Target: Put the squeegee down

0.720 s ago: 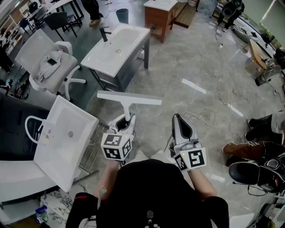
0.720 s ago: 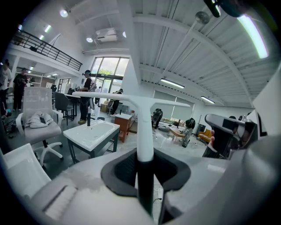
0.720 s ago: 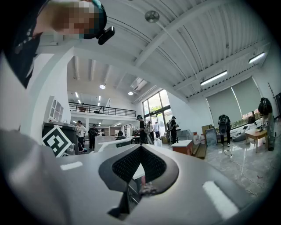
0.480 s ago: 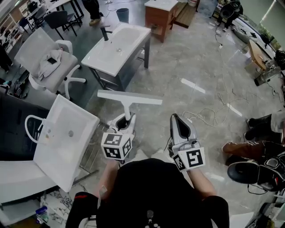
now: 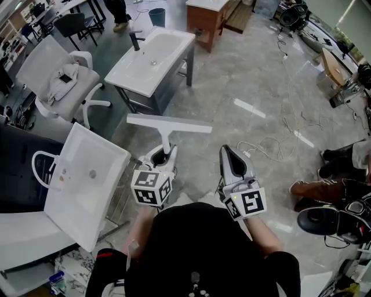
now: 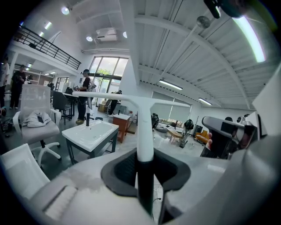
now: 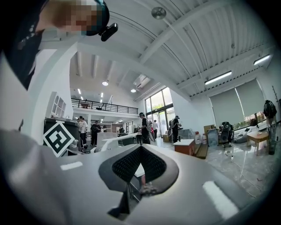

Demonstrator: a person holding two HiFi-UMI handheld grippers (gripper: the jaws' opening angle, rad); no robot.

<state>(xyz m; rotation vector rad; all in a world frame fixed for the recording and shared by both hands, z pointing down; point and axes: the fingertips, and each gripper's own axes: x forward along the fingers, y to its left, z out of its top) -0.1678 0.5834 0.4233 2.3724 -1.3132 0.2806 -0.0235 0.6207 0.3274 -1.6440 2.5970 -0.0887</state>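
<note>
The squeegee (image 5: 168,125) is white and T-shaped, its long blade lying crosswise above the floor and its handle running back toward me. My left gripper (image 5: 164,155) is shut on that handle, and in the left gripper view the handle (image 6: 141,127) rises straight out from between the dark pads of that gripper (image 6: 145,165), with the blade (image 6: 131,97) across the top. My right gripper (image 5: 232,158) hangs beside it to the right, shut with nothing in it. In the right gripper view, this gripper (image 7: 139,163) has its pads meeting.
A white sink basin on a dark stand (image 5: 152,52) is ahead. A tilted white basin (image 5: 87,180) leans at my left. A white office chair (image 5: 55,81) stands further left, a wooden cabinet (image 5: 208,14) at the back. Cables (image 5: 278,148) and shoes (image 5: 322,194) lie on the right floor.
</note>
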